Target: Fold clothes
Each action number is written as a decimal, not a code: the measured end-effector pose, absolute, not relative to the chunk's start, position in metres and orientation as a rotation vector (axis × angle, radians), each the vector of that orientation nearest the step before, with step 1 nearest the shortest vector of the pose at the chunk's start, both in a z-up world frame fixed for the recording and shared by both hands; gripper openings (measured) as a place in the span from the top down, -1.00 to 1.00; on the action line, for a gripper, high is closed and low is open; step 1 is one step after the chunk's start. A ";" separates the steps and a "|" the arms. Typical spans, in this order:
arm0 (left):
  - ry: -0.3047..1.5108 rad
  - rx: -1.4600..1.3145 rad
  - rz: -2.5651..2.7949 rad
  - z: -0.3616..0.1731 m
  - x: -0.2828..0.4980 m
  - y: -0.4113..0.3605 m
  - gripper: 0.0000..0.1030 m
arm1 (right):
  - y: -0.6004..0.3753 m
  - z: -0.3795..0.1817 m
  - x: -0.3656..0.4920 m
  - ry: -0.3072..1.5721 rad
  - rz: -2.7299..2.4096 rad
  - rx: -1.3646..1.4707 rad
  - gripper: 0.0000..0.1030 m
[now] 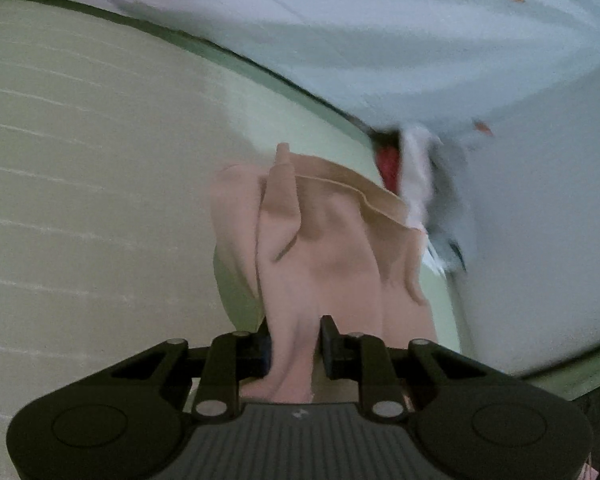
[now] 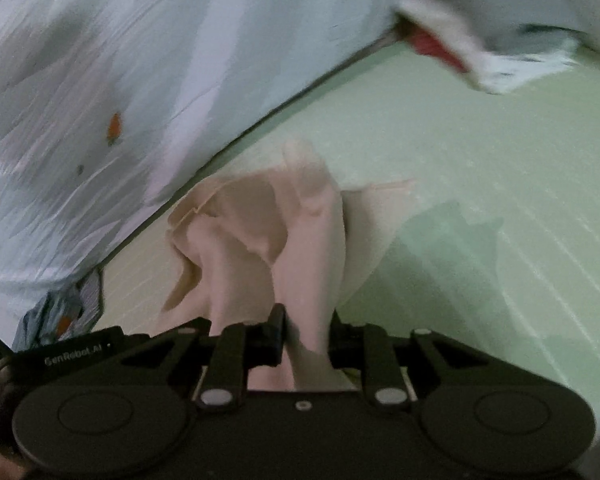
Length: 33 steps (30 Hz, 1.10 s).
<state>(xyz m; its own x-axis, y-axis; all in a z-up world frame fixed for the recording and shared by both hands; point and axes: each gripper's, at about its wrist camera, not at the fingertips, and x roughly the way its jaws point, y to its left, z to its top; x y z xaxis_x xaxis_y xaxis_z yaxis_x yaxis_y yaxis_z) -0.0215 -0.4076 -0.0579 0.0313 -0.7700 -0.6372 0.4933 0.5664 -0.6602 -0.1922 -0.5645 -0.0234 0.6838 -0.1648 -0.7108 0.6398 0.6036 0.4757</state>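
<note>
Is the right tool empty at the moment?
No, the right tool is shut on the pink cloth, which bunches between its fingers above the green mat.

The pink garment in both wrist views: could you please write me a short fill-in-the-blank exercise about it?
1. The soft pink cloth garment is gripped by ____ grippers at once.
2. It hangs over a pale ____ striped mat.
3. The left gripper has its jaws ____ on the fabric.
4. The pale blue sheet carries small ____ motifs.

Missing words: two; green; shut; orange
</note>
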 end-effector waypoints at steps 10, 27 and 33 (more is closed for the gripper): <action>1.167 -0.206 -1.088 -0.053 -0.082 -0.493 0.55 | -0.629 -0.018 -0.269 0.606 -0.601 0.816 0.61; 0.837 -0.354 -1.154 0.042 -0.071 -0.776 0.55 | -0.902 0.071 -0.246 0.338 -0.463 0.547 0.62; 0.738 -0.350 -1.214 0.064 -0.030 -0.872 0.54 | -0.992 0.093 -0.205 0.209 -0.487 0.496 0.61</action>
<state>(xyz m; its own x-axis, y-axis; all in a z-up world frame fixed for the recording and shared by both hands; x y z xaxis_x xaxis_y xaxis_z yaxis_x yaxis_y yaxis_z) -0.0304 -0.8718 0.0643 0.1580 -0.9326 -0.3244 0.7173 0.3342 -0.6114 -0.2054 -0.9924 0.0934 0.8657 -0.3955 -0.3069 0.4948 0.7690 0.4048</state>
